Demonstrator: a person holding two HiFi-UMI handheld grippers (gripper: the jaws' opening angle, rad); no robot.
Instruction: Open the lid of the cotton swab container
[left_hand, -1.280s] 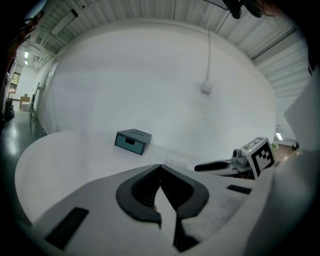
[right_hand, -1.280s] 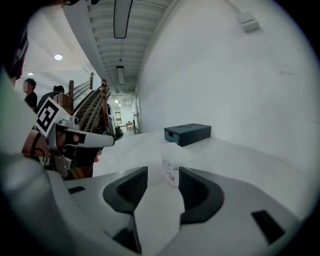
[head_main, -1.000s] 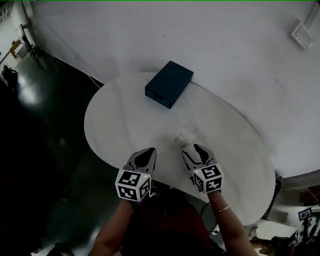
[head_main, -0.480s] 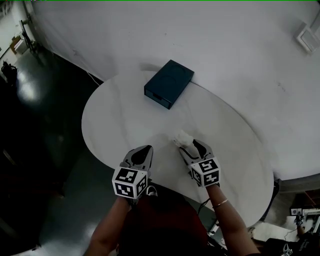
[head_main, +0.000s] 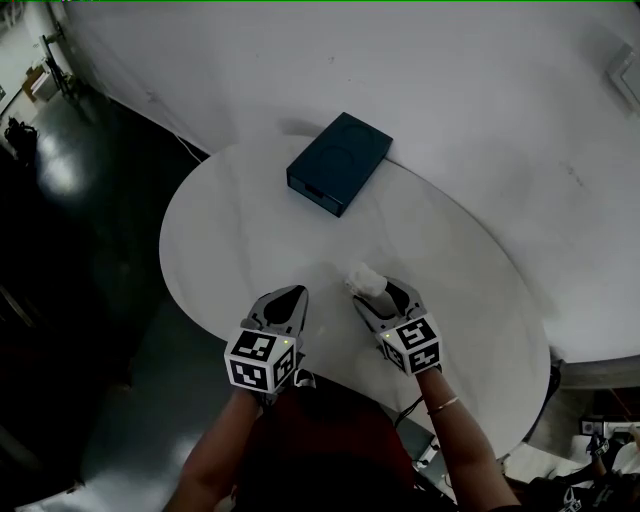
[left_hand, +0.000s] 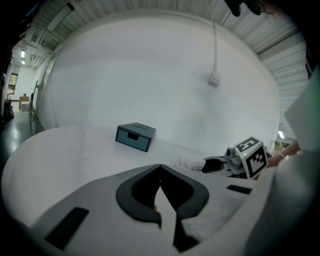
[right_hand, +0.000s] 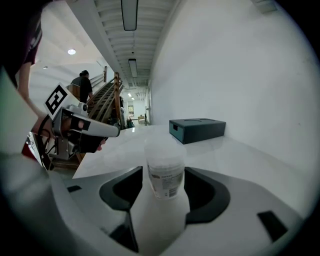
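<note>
The cotton swab container (head_main: 365, 279) is a small clear tub with a white label, standing upright with its lid on, on the white table (head_main: 230, 240). My right gripper (head_main: 380, 292) is open, and its jaws have just been opening wider. In the right gripper view the container (right_hand: 164, 170) stands between the fingertips of this gripper (right_hand: 162, 174), with the pads close beside it but not pressing. My left gripper (head_main: 293, 292) hovers to the left of the container, shut and empty. In the left gripper view its tips (left_hand: 160, 165) meet, with the container (left_hand: 191, 161) off to the right.
A dark blue box (head_main: 338, 162) with a drawer slot sits at the far side of the table by the white wall. The near table edge runs just under both grippers. A dark floor lies to the left, and a person stands far off in the right gripper view.
The right gripper has moved forward, so the container that stood ahead of its tips is now between its jaws. The left gripper has shifted slightly forward, still shut.
</note>
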